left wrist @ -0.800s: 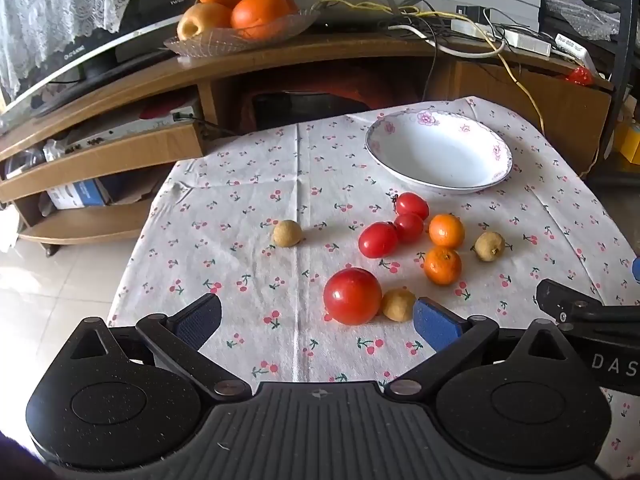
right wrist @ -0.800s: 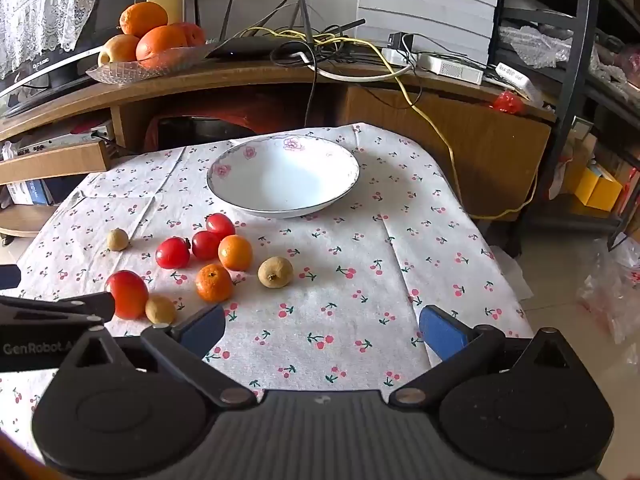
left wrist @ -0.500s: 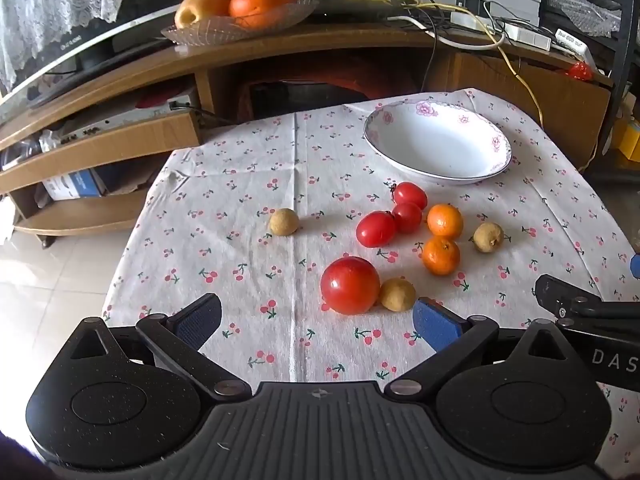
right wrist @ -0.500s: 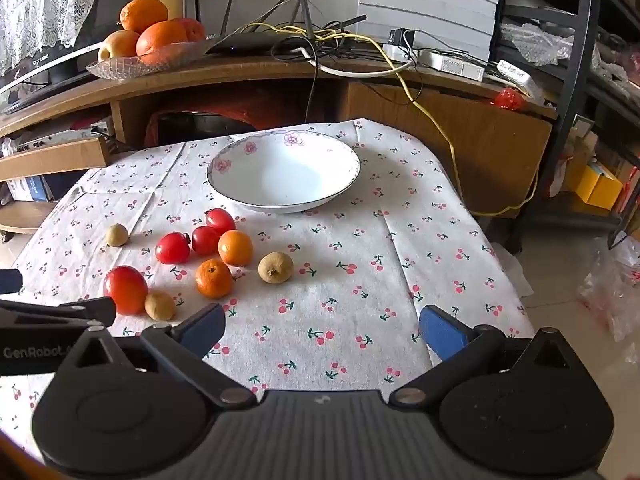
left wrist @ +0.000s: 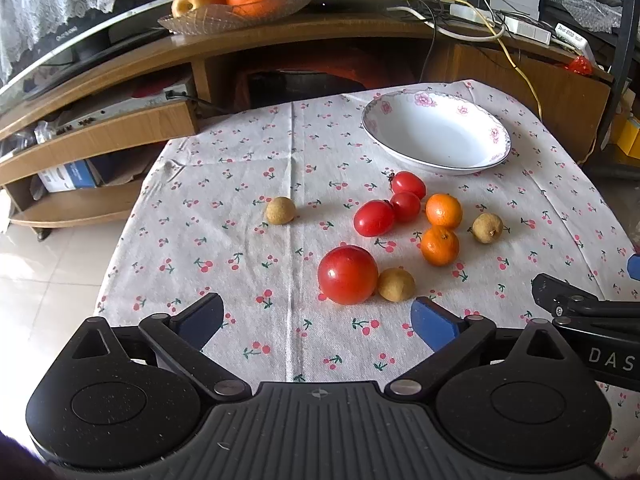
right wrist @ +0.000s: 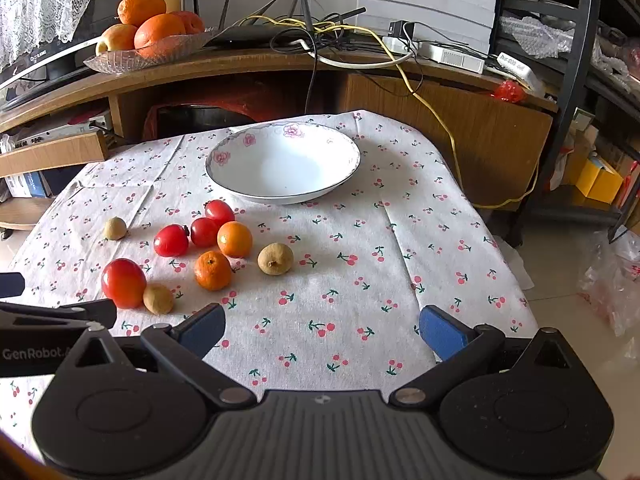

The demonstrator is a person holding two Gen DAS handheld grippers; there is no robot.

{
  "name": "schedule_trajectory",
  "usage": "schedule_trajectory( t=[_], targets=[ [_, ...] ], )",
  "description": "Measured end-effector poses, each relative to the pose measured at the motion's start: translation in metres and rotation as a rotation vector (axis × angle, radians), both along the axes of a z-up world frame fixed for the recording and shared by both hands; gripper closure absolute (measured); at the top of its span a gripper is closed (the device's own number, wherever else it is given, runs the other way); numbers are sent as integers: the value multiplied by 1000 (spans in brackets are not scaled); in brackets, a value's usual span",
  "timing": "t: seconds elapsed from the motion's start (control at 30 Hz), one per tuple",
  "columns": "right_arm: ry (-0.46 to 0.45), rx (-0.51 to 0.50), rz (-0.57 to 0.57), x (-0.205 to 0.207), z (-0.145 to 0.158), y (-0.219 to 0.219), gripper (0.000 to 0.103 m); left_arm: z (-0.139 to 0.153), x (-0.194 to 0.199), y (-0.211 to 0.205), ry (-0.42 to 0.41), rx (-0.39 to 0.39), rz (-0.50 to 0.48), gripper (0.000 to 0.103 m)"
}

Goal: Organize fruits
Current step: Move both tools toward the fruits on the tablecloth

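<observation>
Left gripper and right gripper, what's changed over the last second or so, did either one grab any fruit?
No grab. The left gripper has eased a little forward and down toward the big tomato; the right gripper barely moved. Both stayed open and empty. The fruit on the cloth and the bowl lie as before.

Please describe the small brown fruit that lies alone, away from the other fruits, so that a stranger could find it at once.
Start at the white bowl on the cherry-print tablecloth; the red and orange fruits cluster just in front of it. Look to the cluster's left, across a bare stretch of cloth, for the lone brown fruit. The other two brown ones sit by the cluster, one touching the big tomato; this one touches nothing.
</observation>
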State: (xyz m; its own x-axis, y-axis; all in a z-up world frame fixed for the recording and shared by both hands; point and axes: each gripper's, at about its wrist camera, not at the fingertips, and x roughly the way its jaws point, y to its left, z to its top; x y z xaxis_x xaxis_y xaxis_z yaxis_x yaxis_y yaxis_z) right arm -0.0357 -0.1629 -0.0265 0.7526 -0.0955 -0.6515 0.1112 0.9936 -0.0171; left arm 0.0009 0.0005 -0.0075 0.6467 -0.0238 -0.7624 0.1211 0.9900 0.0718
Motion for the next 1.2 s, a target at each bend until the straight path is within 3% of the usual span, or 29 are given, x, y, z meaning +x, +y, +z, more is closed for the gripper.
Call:
schedule_trajectory(
  t=[1.2],
  targets=[
    [25,38,69,9,-7,16,6,-8,2,20,55,-49,36,8]
  ],
)
